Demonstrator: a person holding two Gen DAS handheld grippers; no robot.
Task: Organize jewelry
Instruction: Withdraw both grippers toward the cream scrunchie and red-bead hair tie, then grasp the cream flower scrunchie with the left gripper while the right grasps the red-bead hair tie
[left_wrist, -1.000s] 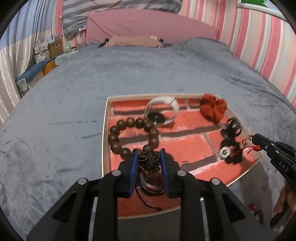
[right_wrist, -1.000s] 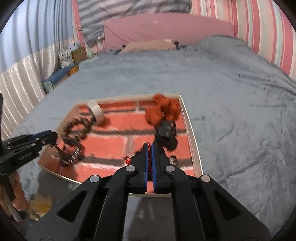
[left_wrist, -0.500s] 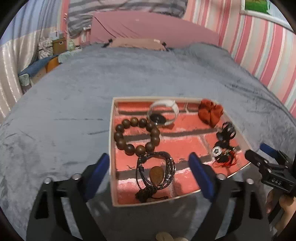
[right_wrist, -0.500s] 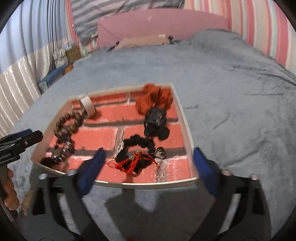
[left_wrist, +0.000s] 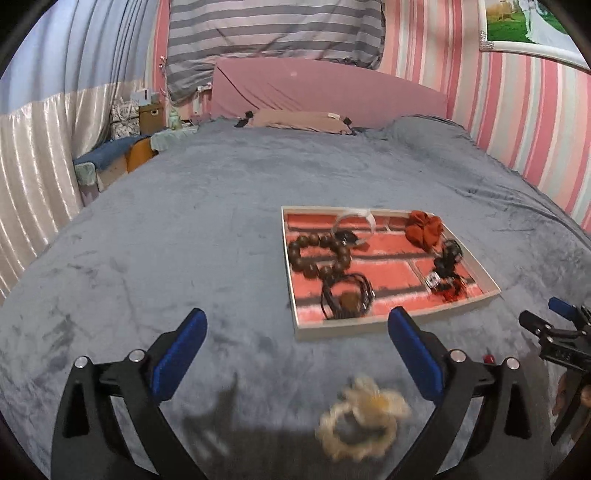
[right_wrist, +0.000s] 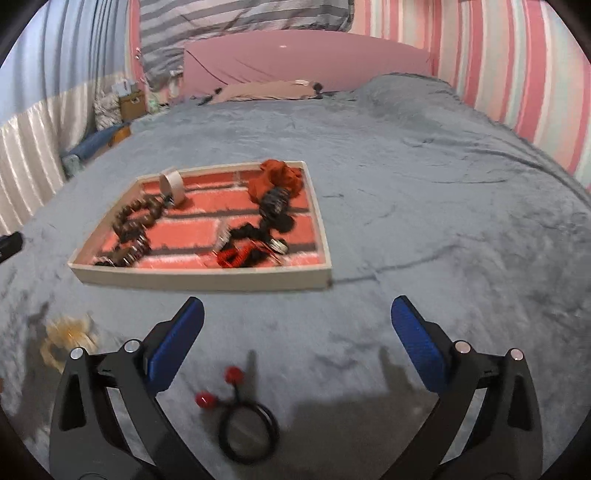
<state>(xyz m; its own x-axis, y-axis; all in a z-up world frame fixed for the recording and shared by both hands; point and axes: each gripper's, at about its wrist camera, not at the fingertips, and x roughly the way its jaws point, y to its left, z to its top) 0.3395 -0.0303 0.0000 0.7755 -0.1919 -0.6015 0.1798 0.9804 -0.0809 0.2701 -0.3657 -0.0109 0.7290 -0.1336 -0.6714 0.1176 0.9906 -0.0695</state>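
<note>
1. A shallow cream-rimmed rectangular tray with a red brick-pattern floor (left_wrist: 397, 326) lies on a bed covered by a grey plush blanket (left_wrist: 184, 229). In the left wrist view it sits at about 1 o'clock from the left claw (left_wrist: 297, 328); in the right wrist view the tray (right_wrist: 207, 278) sits at about 11 o'clock from the right claw (right_wrist: 297, 317).
2. Inside the tray, a bracelet of large dark brown wooden beads (left_wrist: 319, 254) lies near its left side, with a white band watch (left_wrist: 354, 225) at 12 o'clock from it, toward the far rim.
3. A black corded bracelet with a brown pendant (left_wrist: 347, 295) lies at 6 o'clock from the beads, near the front rim.
4. A rust-orange fabric scrunchie (left_wrist: 424, 227) sits in the tray's far right corner; black hair ties with a red tassel (left_wrist: 447, 273) lie at 6 o'clock from it.
5. The left claw's blue-padded jaws stand wide apart, having just been opening, with nothing between the pads. A blurred cream flower-trimmed hair tie (left_wrist: 360, 422) lies on the blanket below them, at 6 o'clock from the tray.
6. The right claw's jaws also stand wide apart and clamp nothing. A black elastic hair loop with two red beads (right_wrist: 240, 421) lies on the blanket below them, left of centre.
7. The cream hair tie (right_wrist: 64, 341) appears at 9 o'clock in the right wrist view.
</note>
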